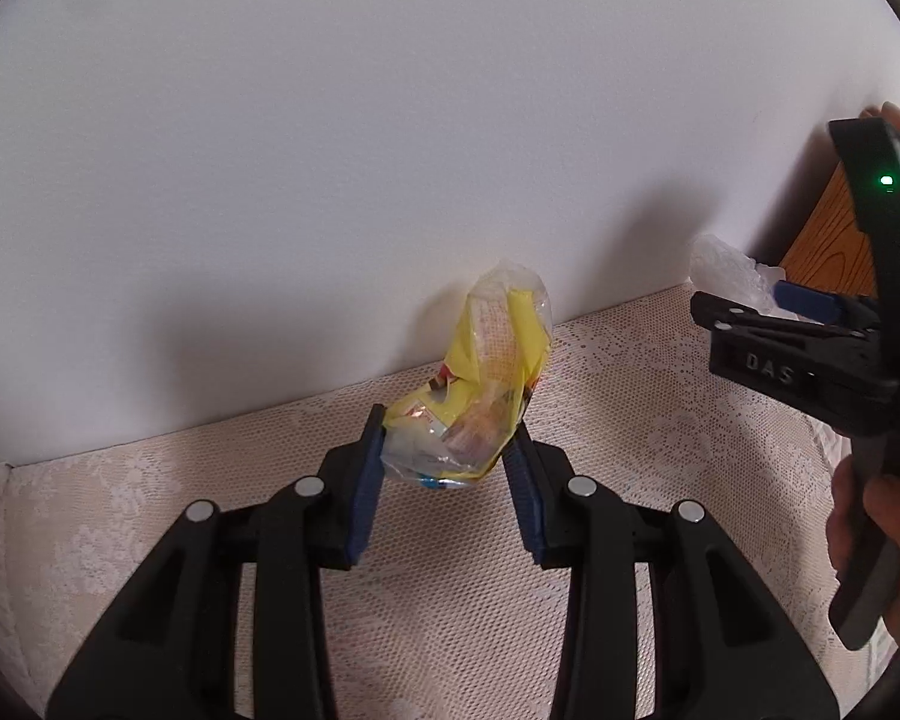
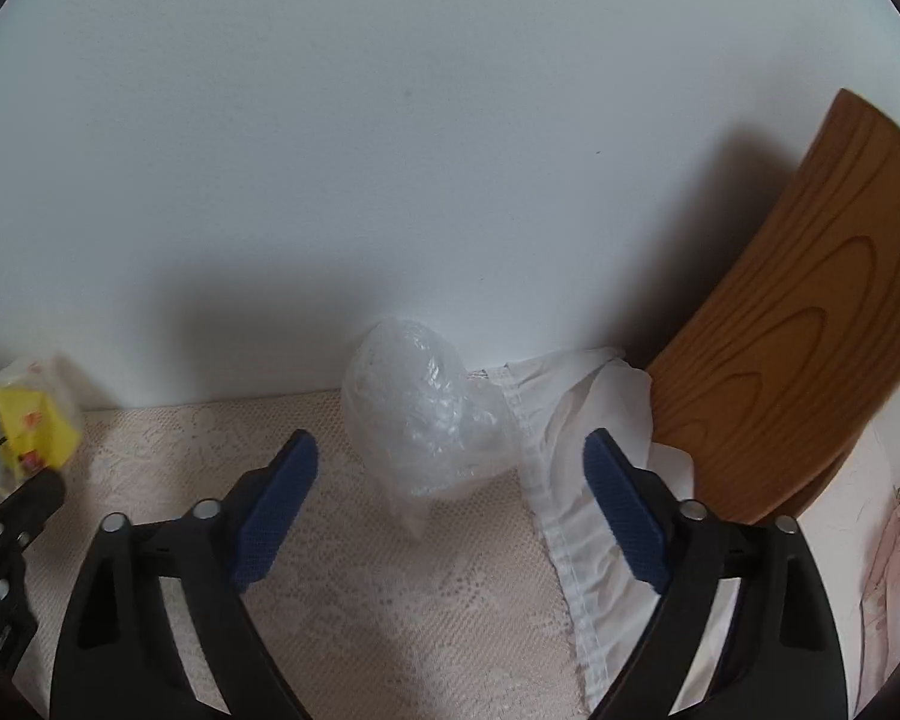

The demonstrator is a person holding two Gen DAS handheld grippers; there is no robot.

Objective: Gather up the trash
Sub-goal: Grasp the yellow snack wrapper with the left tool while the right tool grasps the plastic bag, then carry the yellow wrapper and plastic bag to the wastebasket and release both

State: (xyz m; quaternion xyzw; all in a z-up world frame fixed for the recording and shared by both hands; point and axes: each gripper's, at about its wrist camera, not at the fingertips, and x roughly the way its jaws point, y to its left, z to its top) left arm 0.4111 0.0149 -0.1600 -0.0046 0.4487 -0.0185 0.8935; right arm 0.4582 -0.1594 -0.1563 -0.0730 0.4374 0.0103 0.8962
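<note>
- Clearly, the left gripper point(image 1: 447, 450) is clenched on a crumpled yellow wrapper point(image 1: 486, 384) of glossy printed plastic with clear film around it; the ribbed blue pads point(image 1: 366, 480) press its lower end from both sides, and its upper end stands up against the white wall point(image 1: 390, 120).
- Beneath lies a cream lace cloth point(image 1: 630, 396) with a fine mesh weave and floral patches.
- Further right, the right gripper point(image 2: 450, 498) stands released, its black plastic fingers and blue pads spread on either side of a rounded, wrinkled ball of clear plastic film point(image 2: 420, 420), not pressing on it.
- Just beside the ball lies rumpled white fabric point(image 2: 576, 480) with a stitched hem.
- A curved wooden board point(image 2: 810, 330) with bold grain leans at the right.
</note>
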